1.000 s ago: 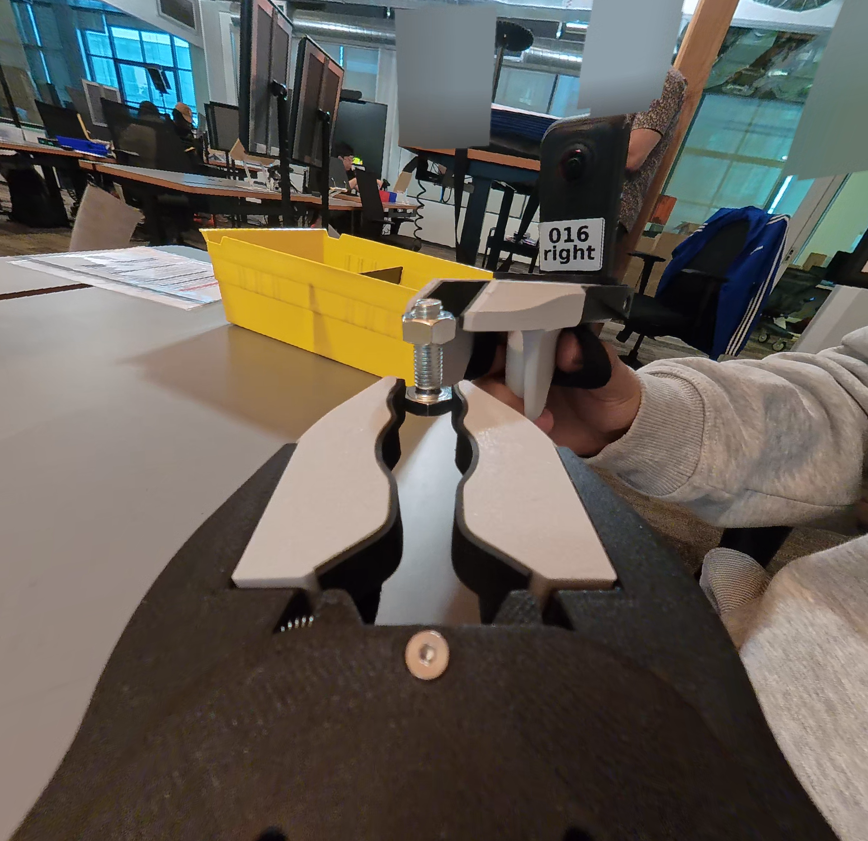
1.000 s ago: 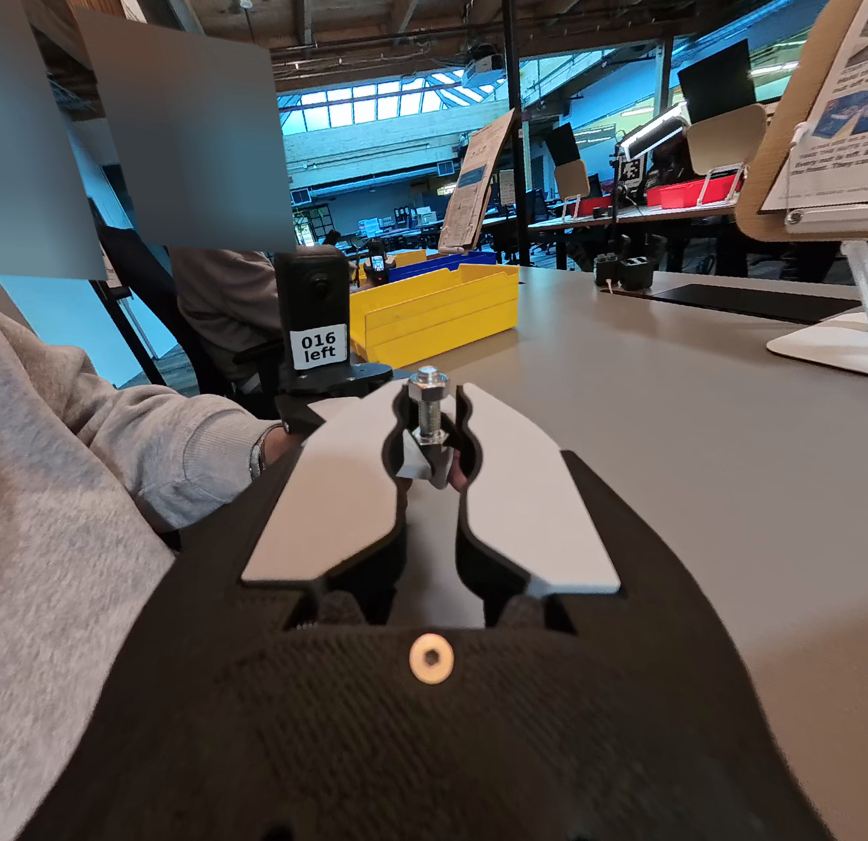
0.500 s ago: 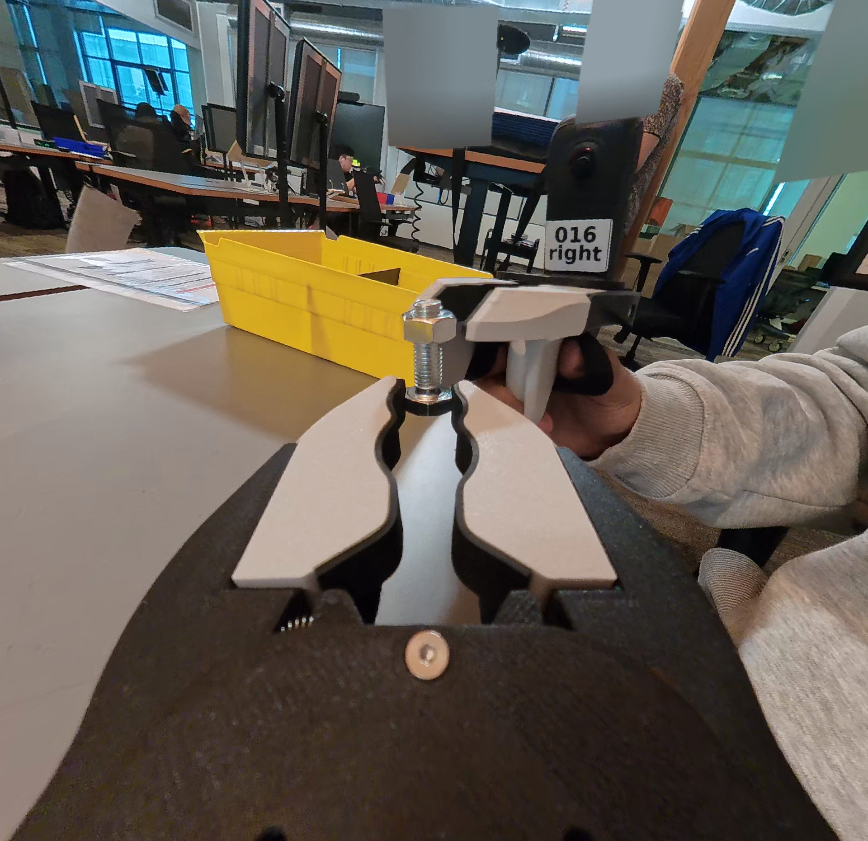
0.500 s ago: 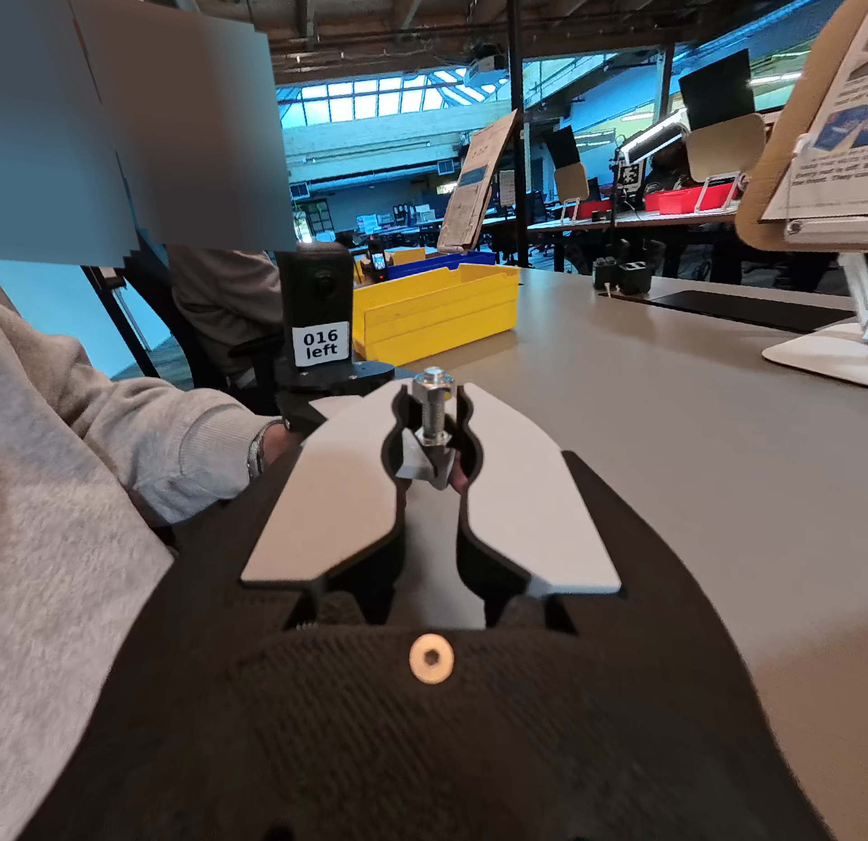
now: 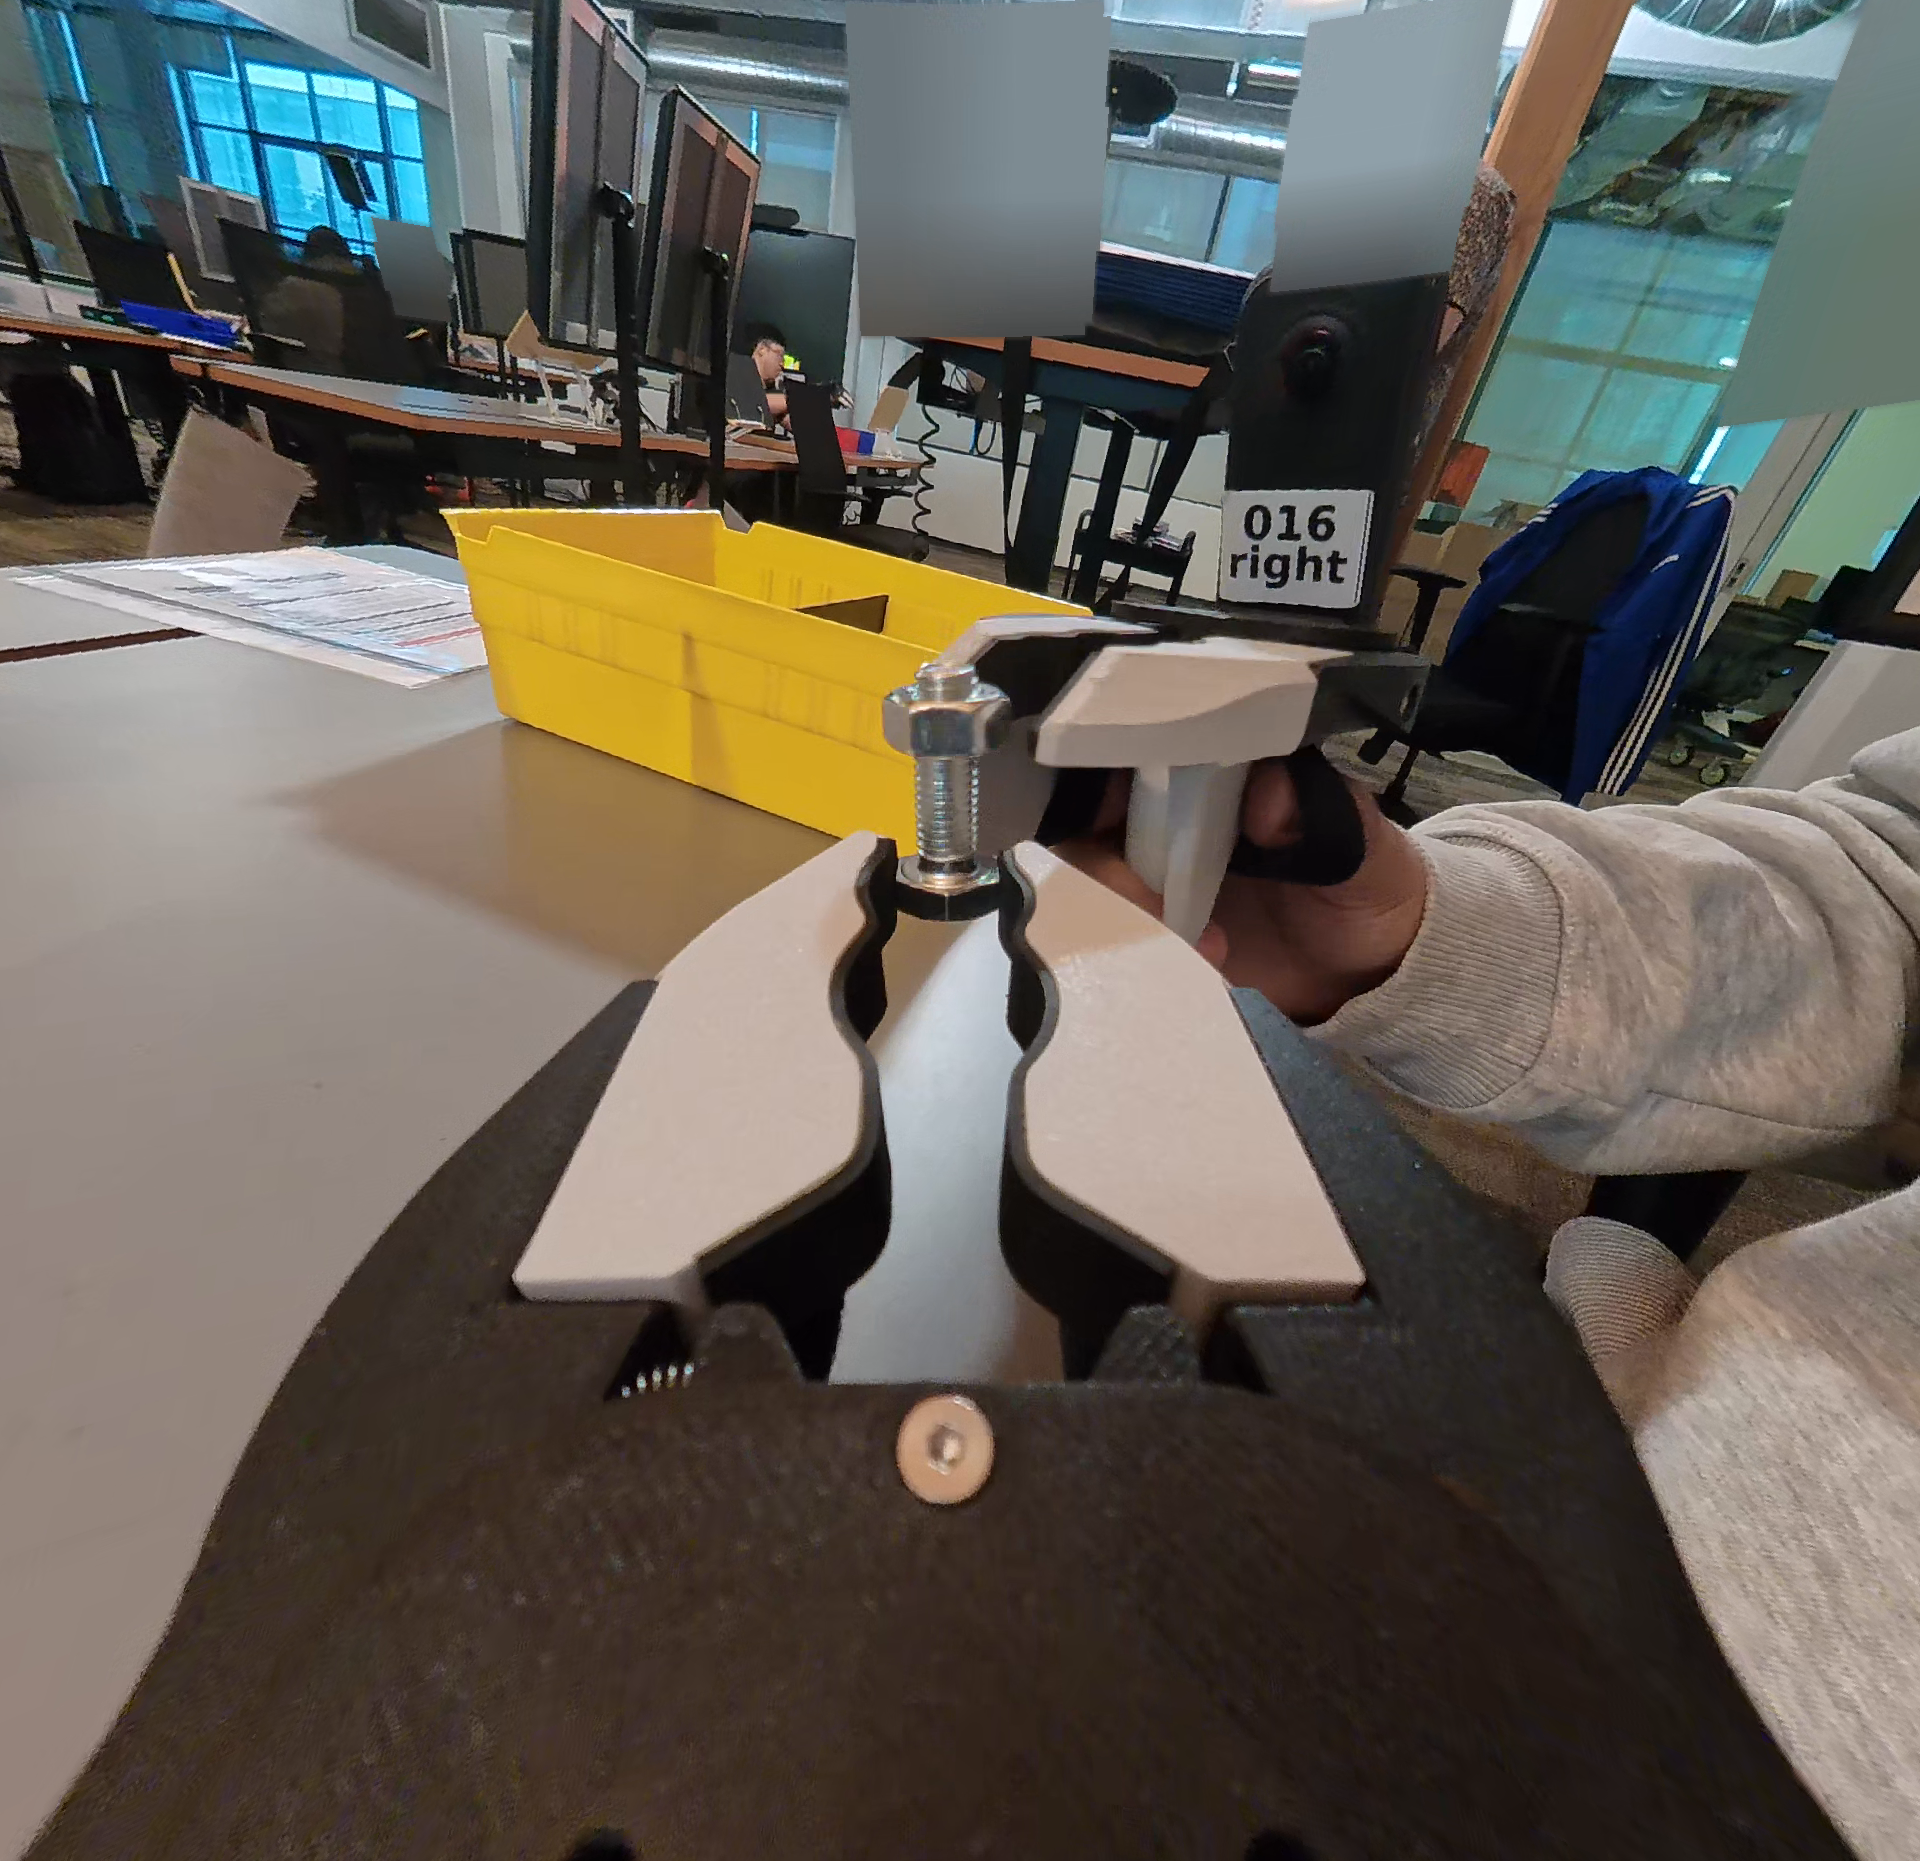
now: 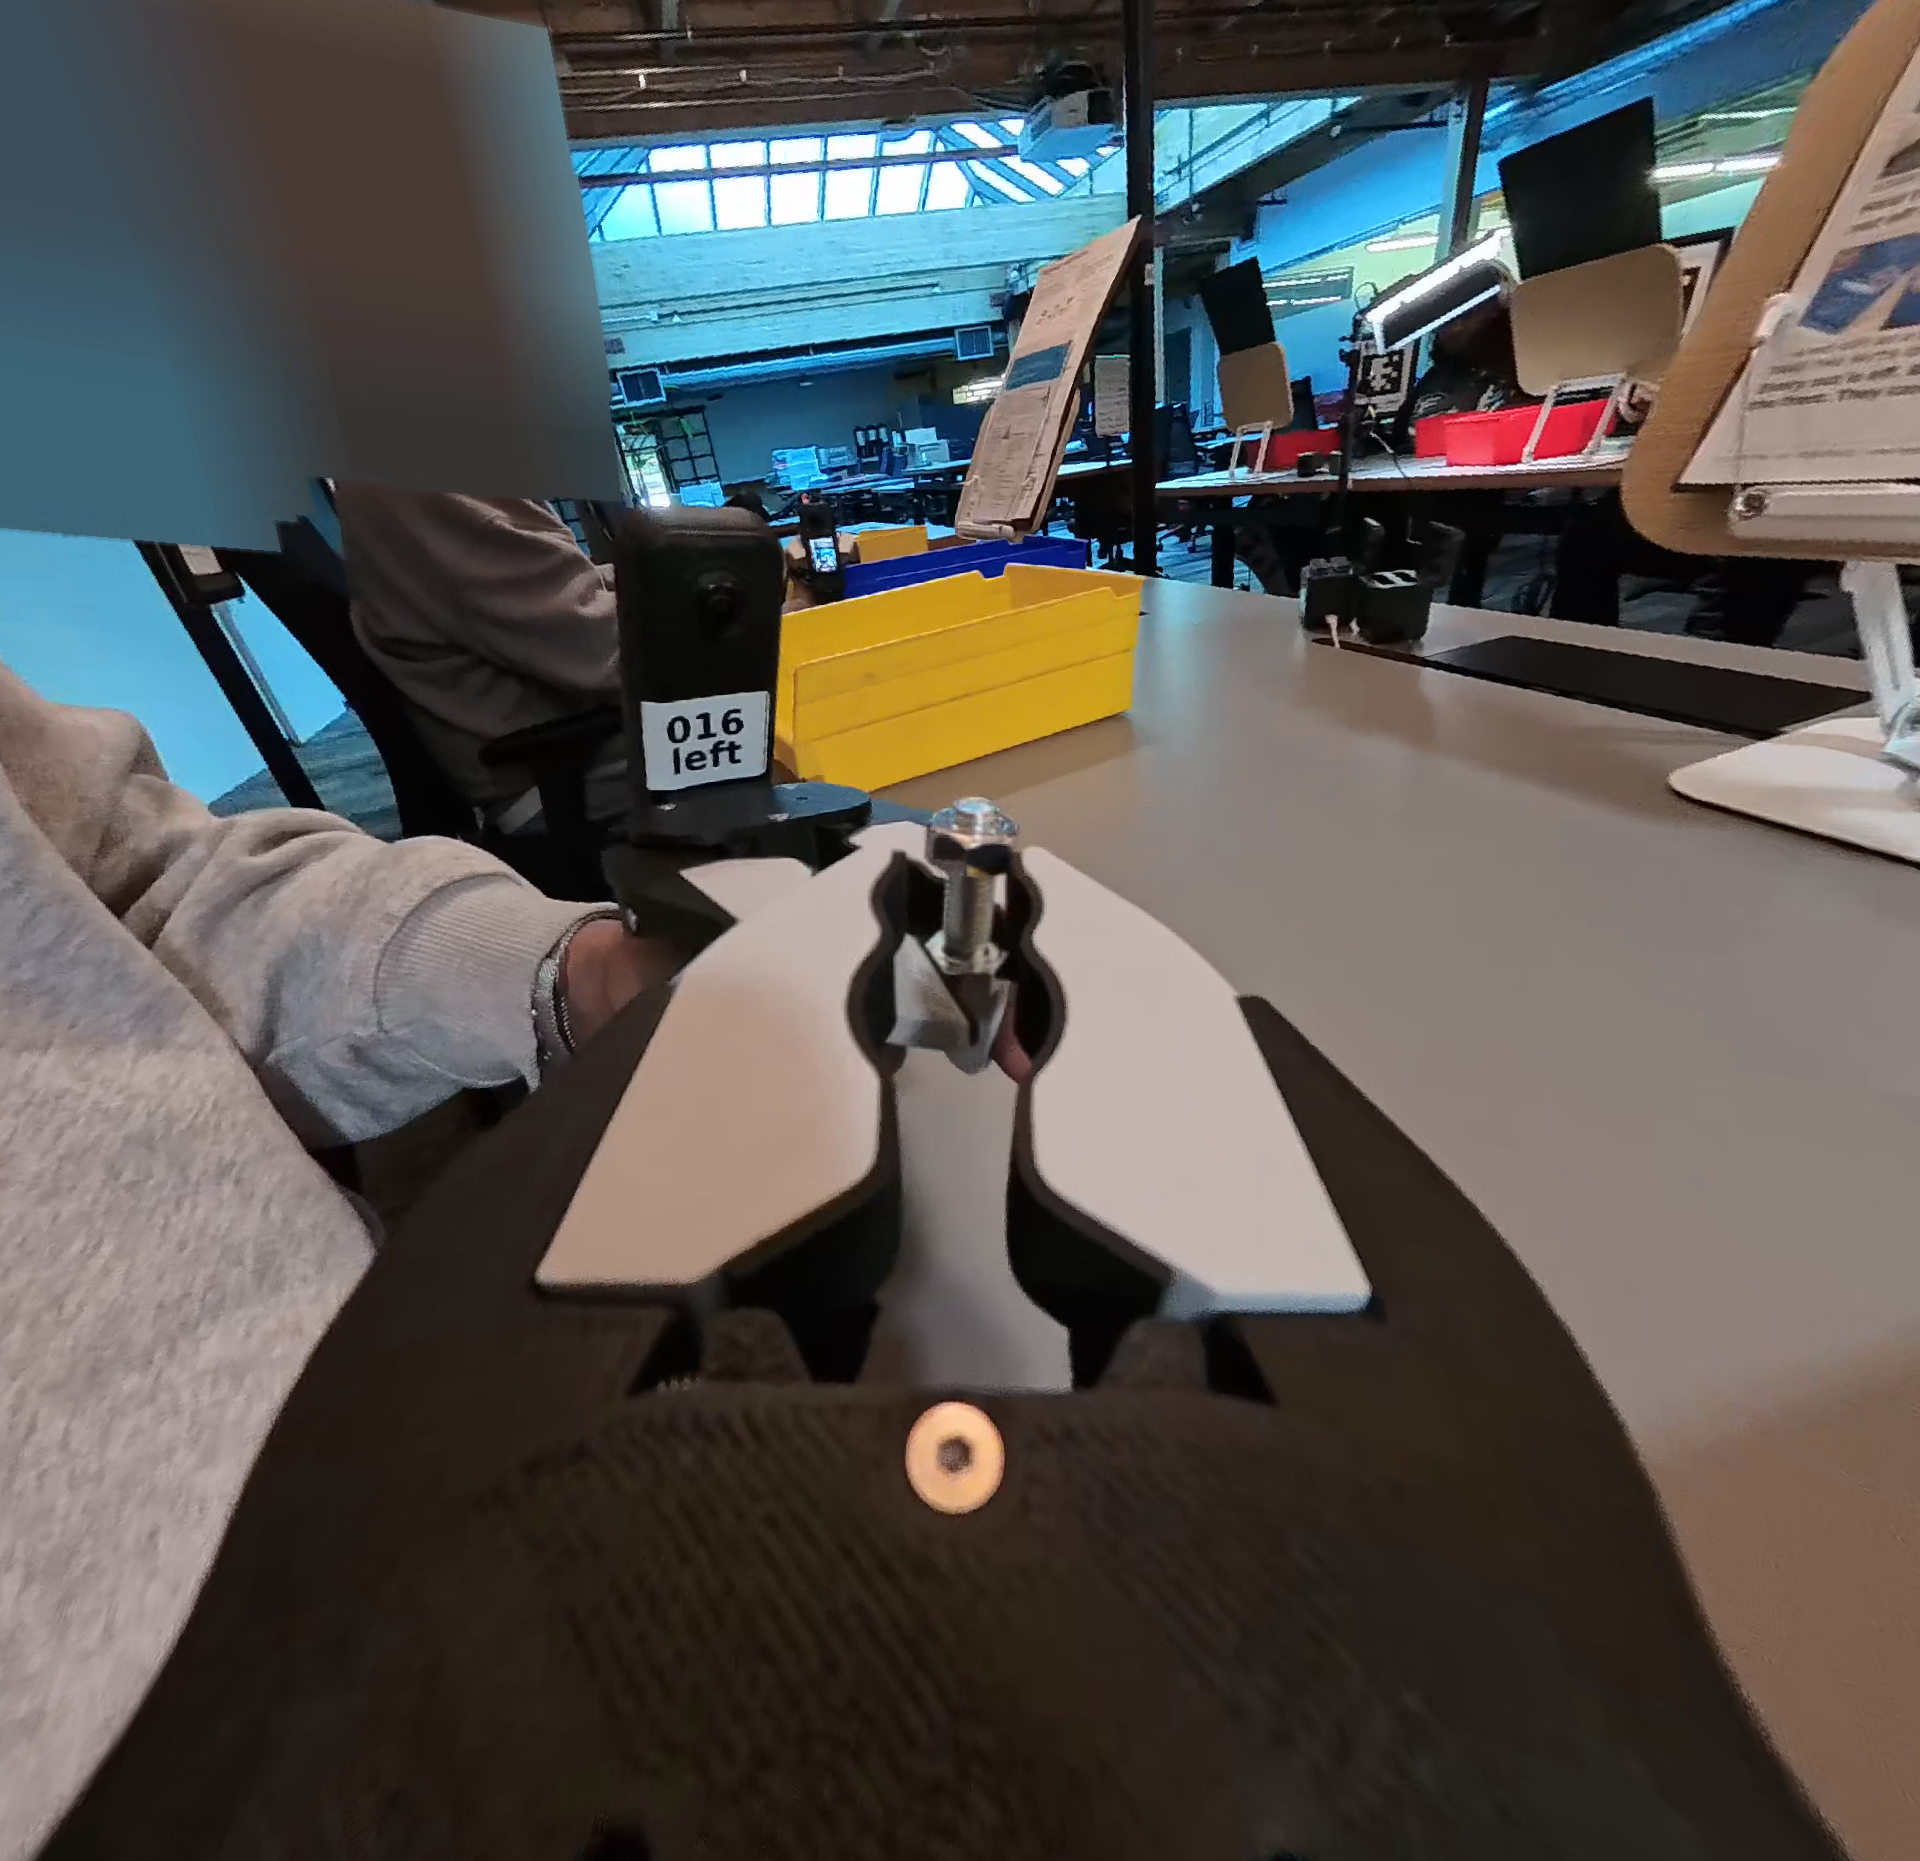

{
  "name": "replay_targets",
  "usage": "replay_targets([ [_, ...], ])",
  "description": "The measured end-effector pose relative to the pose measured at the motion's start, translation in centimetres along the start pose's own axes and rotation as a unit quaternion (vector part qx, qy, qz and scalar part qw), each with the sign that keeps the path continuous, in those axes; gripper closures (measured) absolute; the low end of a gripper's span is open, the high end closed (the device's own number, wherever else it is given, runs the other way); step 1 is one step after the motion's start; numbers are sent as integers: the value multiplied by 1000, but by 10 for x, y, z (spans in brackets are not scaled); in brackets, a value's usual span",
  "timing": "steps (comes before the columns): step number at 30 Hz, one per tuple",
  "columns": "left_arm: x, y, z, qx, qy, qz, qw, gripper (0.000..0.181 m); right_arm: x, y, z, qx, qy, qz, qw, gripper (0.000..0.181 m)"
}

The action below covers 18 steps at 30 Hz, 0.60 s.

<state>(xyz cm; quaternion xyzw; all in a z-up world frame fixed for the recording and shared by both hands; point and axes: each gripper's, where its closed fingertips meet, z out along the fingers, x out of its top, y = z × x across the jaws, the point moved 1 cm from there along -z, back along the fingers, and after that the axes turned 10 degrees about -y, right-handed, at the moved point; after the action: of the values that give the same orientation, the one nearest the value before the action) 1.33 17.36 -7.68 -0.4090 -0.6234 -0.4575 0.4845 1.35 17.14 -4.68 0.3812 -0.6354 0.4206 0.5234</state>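
Observation:
A silver bolt point(image 5: 945, 803) stands upright above the grey table point(image 5: 260, 876). My left gripper point(image 5: 945, 871) is shut on its lower end, where a washer-like flange sits between the fingertips. A hex nut point(image 5: 943, 722) sits at the top of the thread. My right gripper point(image 6: 971, 866) comes in from the right and is shut on that nut point(image 6: 971, 832). In the right wrist view the left gripper's tips point(image 6: 951, 1022) show below the thread. A hand in a grey sleeve holds each gripper.
A yellow bin point(image 5: 665, 668) stands on the table behind the bolt, with a blue bin point(image 6: 935, 564) beyond it. Printed sheets point(image 5: 281, 601) lie at the far left. A white stand base point(image 6: 1797, 783) and a black mat point(image 6: 1621, 679) are at the right. Left and right tips are no more than a few centimetres apart.
The right gripper has shifted and turned slightly about the bolt with the nut in it. The left gripper has held the bolt still.

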Motion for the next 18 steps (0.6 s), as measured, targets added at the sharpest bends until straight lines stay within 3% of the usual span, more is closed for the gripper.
replay_targets([
  [10, 3, -3, -2, 1, 9, -11, 1000, 162, -2, 13, -4, -26, 1, 23, 999, 170],
  [18, 0, 1, 0, -2, 1, -1, 1000, 162, 2, 2, -2, 1, 12, 10, 1000, 163],
])
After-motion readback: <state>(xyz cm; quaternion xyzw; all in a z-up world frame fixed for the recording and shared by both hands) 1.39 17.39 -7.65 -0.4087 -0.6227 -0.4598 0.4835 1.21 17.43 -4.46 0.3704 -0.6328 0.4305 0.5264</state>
